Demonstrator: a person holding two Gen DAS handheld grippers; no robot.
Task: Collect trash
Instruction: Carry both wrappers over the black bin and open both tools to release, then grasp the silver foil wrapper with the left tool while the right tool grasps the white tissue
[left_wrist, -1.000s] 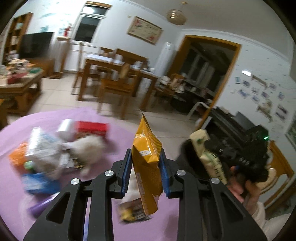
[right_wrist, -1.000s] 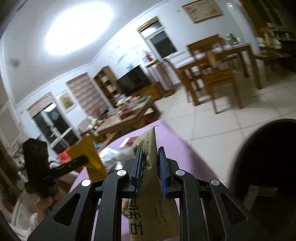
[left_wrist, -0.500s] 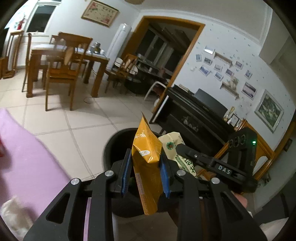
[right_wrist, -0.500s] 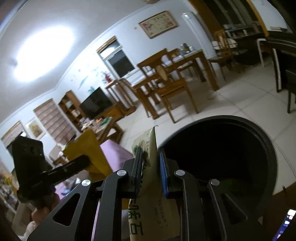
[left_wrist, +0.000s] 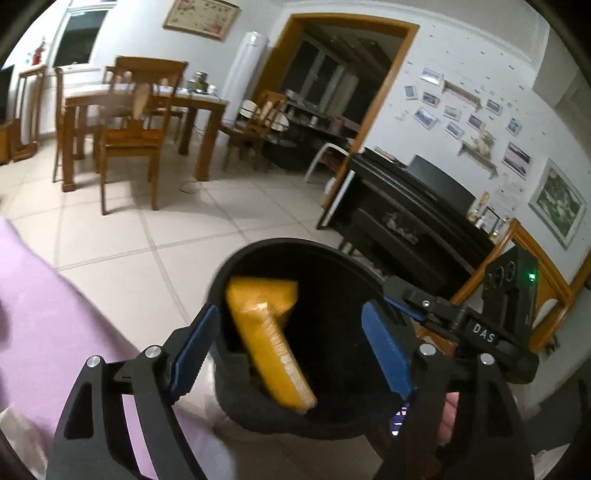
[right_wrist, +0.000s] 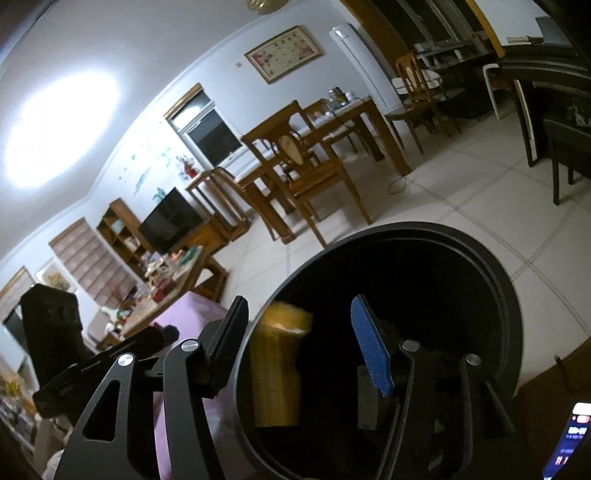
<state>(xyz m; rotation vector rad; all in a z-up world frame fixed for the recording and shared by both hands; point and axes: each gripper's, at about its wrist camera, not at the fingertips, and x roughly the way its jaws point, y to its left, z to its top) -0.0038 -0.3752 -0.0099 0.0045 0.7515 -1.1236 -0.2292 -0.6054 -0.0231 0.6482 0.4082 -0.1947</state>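
A round black trash bin (left_wrist: 332, 258) stands on the tiled floor beside the purple-covered table (left_wrist: 48, 302); it also fills the right wrist view (right_wrist: 509, 295). My left gripper (left_wrist: 291, 343) is open over the bin's mouth. A yellow snack packet (left_wrist: 269, 332) is free between the jaws, blurred, dropping into the bin; it also shows in the right wrist view (right_wrist: 277, 369). My right gripper (right_wrist: 299, 347) is open and empty over the bin; it shows in the left wrist view (left_wrist: 461, 325). The beige packet is out of sight.
A wooden dining table with chairs (left_wrist: 129, 110) stands across the tiled floor. A black piano (left_wrist: 406, 221) stands by the right wall. A cluttered coffee table (right_wrist: 166, 284) is beyond the purple table. A lit phone screen (right_wrist: 569, 443) is at lower right.
Both grippers have opened over the bin. The left let go of the yellow packet, which is falling in. The right let go of the beige packet, now out of view.
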